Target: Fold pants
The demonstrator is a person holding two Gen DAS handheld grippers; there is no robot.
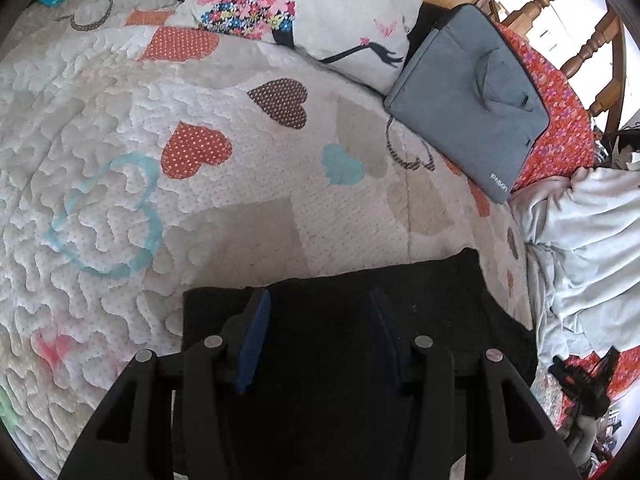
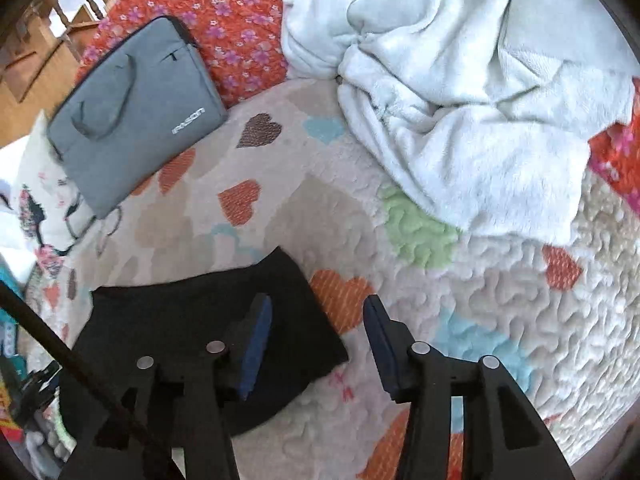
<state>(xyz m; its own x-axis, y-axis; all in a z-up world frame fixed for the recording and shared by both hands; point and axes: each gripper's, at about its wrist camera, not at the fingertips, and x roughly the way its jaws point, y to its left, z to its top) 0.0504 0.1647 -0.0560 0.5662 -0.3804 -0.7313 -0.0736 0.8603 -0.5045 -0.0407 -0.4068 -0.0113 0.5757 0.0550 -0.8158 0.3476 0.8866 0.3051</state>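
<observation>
Pants [image 2: 208, 320], black and folded into a flat packet, lie on the quilt [image 1: 100, 128] right under both tools. Largest of all is that quilt, cream with stitched hearts, running past every frame edge. Beyond the right tool [image 2: 318, 340] a pale blanket [image 2: 460, 100] sits bunched, its far side cut off. A grey bag [image 1: 464, 96] rests well ahead of the left tool [image 1: 318, 336], half on a red floral cover [image 2: 224, 28], with a printed pillow [image 1: 320, 12] beside it. The pants are so dark that creases and seams cannot be made out; in the left view their near part is hidden behind the tool, and only the far edge and corners show. Left tool: fingers spread wide over the cloth, gripping nothing. Right tool: equally wide, empty, its left finger [image 2: 256, 344] above the packet's right corner, its right finger over bare quilt.
</observation>
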